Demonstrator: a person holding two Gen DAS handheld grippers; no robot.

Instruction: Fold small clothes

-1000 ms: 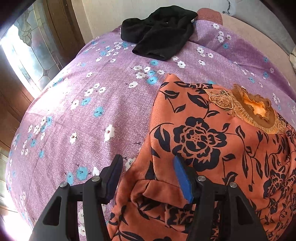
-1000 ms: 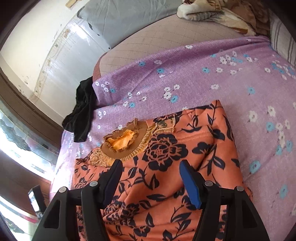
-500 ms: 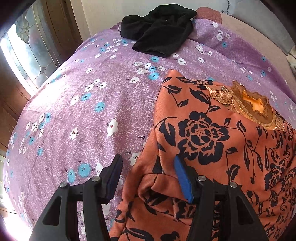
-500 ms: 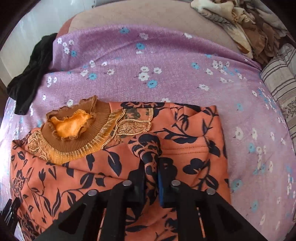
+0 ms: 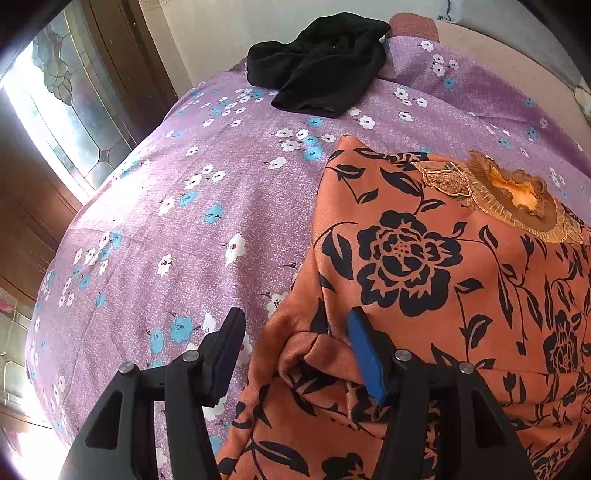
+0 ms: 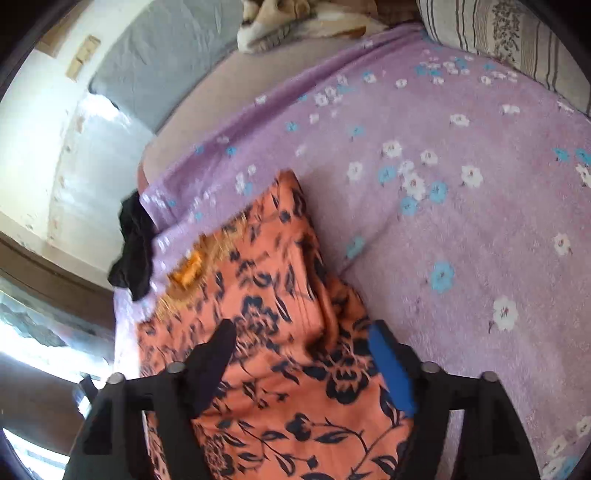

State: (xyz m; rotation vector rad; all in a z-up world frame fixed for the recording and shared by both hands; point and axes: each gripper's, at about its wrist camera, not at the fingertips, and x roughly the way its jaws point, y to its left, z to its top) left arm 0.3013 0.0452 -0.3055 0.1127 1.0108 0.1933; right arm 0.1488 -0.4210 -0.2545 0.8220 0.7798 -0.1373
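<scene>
We find the orange floral top lying on the purple floral bedsheet, sides folded in. We should grip both folded edges evenly. The left tool straddles the left edge, jaws apart; the right tool hovers, tilted, agape, gripping nothing.

Bed was covered by a purple floral sheet over a tan mattress. On the sheet: orange floral garment near the middle, black clothing bunched at the far edge. Striped pillow and crumpled blanket sat at the head end.
</scene>
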